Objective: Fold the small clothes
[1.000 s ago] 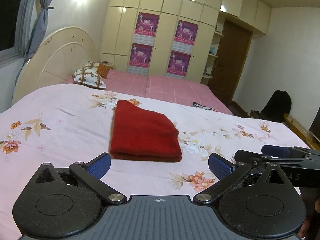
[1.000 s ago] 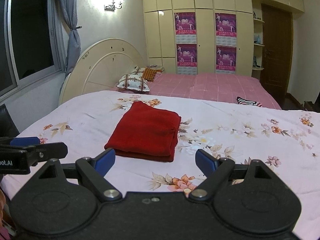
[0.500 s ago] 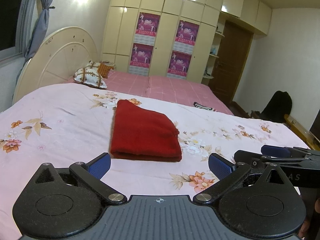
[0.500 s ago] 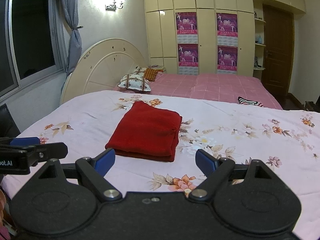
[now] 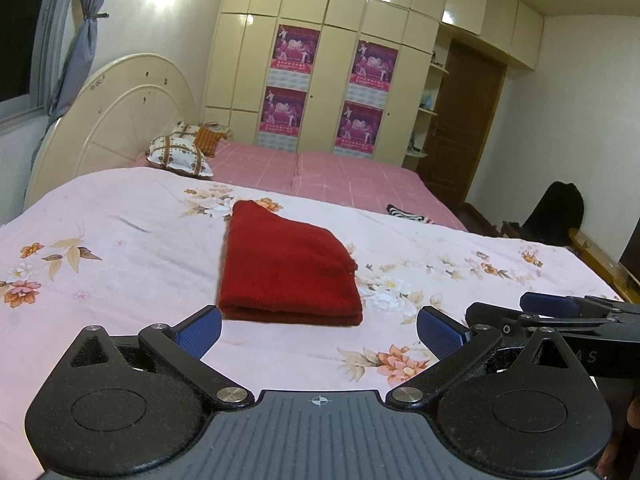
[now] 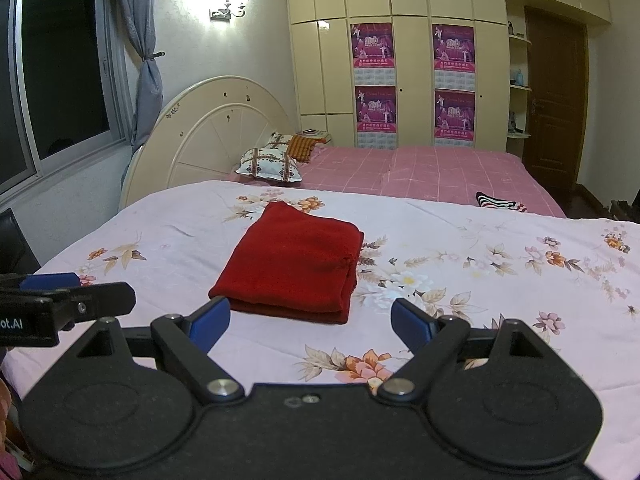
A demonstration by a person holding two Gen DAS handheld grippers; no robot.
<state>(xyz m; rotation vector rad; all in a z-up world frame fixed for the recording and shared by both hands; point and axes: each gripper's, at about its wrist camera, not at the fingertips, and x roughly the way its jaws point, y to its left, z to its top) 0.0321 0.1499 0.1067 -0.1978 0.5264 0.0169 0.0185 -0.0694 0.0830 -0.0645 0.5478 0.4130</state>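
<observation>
The folded dark-red knitted garment [image 5: 289,268] lies flat on the pale pink floral bedspread [image 5: 120,264], a tidy rectangle with its thick folded edge facing the two tools.

Only the left wrist view takes in the black bag [image 5: 558,212] slumped against the white wall to the right of the garment, past the foot of the bed, and the wooden furniture edge near it. Only the right wrist view shows the dark window [image 6: 60,80] and the full drop of the tied grey curtain [image 6: 146,52] on the wall to the garment's left. Each camera also catches the other tool at its border.

The left hand-held gripper [image 5: 319,326] is held low and level just short of the garment's near edge, its blue-padded fingers [image 5: 200,330] spread wide and holding nothing. The right hand-held gripper [image 6: 310,318] sits in the same posture, released, blue pads [image 6: 410,320] well apart, with the garment's near edge just beyond the gap. Neither touches the cloth. From the left camera the right tool [image 5: 560,312] appears side-on, right of the garment; from the right camera the left tool [image 6: 68,300] shows left of it.

Beyond the garment runs a pink checked sheet [image 6: 432,172] with a patterned white pillow [image 6: 268,164] by the cream rounded headboard [image 6: 212,128]. A small black-and-white striped item [image 6: 498,202] lies on the sheet, right of the garment. Behind stand cream wardrobe doors carrying purple posters [image 6: 374,44], a brown door [image 6: 556,108] and a lit wall lamp [image 6: 226,10].
</observation>
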